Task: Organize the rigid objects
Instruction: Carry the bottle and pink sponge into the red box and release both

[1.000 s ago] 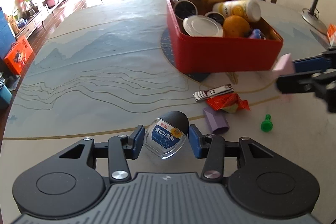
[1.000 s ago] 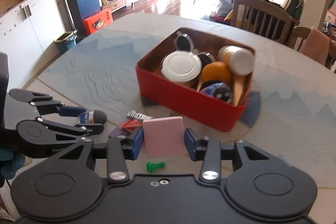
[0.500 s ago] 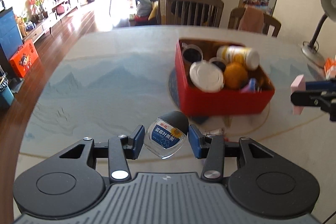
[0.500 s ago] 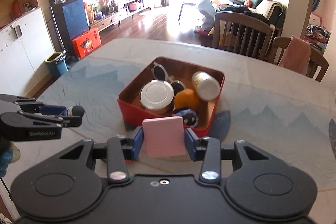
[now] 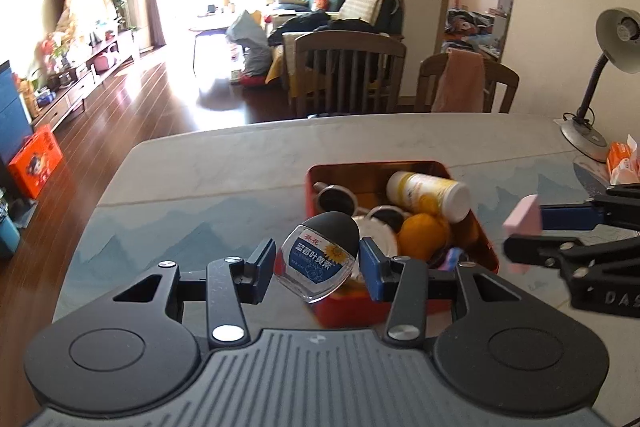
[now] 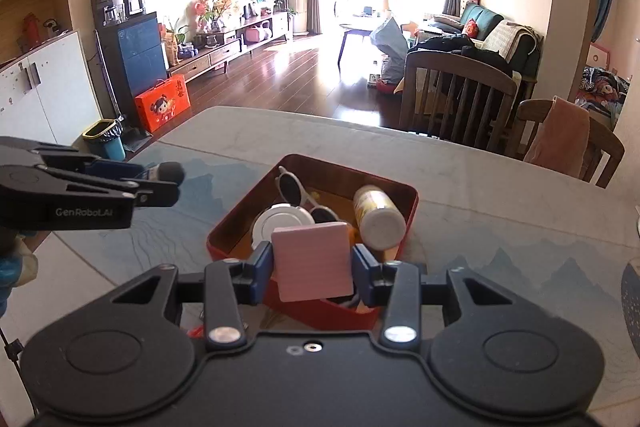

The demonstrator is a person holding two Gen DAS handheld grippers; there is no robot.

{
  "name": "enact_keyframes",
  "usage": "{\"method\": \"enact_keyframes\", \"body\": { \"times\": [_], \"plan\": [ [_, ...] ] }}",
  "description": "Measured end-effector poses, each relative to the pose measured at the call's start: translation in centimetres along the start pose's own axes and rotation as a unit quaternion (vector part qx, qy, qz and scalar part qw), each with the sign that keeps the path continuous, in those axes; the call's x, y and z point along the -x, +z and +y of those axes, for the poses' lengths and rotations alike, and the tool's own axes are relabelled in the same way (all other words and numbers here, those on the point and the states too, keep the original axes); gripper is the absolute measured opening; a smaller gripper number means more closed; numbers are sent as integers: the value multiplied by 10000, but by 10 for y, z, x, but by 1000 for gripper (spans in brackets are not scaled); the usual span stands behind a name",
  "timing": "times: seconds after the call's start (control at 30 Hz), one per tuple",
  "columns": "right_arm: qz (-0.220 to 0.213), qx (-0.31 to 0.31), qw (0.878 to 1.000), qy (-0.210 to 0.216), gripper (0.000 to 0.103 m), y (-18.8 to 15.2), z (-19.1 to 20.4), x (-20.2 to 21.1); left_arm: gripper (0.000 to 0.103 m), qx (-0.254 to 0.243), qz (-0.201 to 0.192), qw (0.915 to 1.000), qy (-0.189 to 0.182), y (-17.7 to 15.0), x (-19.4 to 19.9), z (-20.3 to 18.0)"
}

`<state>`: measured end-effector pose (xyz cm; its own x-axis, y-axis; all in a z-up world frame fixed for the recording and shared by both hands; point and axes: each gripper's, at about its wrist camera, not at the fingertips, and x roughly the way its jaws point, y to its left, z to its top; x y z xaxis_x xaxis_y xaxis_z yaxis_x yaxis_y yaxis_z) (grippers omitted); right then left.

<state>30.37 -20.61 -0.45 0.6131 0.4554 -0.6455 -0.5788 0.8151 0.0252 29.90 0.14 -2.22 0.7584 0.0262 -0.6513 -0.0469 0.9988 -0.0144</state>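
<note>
My left gripper is shut on a small clear bottle with a black cap and blue label, held high above the near edge of the red box. My right gripper is shut on a flat pink block, also high above the red box. The box holds a yellow bottle, an orange, sunglasses and a white lid. The right gripper shows in the left wrist view; the left gripper shows in the right wrist view.
A desk lamp and an orange packet stand at the table's right. Wooden chairs line the far edge. A red wrapper peeks out under my right gripper.
Both grippers have risen well above the table with their objects and moved in over the red box. The small items on the table have dropped out of the left view.
</note>
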Motion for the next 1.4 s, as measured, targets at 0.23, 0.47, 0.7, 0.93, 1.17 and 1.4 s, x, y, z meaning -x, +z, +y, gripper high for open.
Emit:
{"method": "enact_keyframes", "body": {
  "times": [0.23, 0.47, 0.7, 0.93, 1.17, 1.4],
  "plan": [
    [135, -13, 9999, 63, 42, 3, -3, -29, 45, 47, 150, 9999, 30, 22, -34, -9],
    [362, 106, 9992, 106, 42, 4, -1, -56, 45, -75, 210, 9997, 54, 42, -68, -18],
    [578, 277, 9975, 292, 42, 2, 5, -77, 45, -108, 358, 9993, -16, 59, -109, -30],
    [671, 660, 9948, 381, 41, -1, 21, -87, 45, -216, 530, 9982, -176, 65, -144, -44],
    [749, 700, 9939, 411, 41, -5, 27, -91, 45, -279, 850, 9956, -270, 60, -173, -50],
    [823, 655, 9942, 241, 41, -6, 24, -97, 45, -343, 1072, 9930, -361, 54, -186, -50]
  ]
}}
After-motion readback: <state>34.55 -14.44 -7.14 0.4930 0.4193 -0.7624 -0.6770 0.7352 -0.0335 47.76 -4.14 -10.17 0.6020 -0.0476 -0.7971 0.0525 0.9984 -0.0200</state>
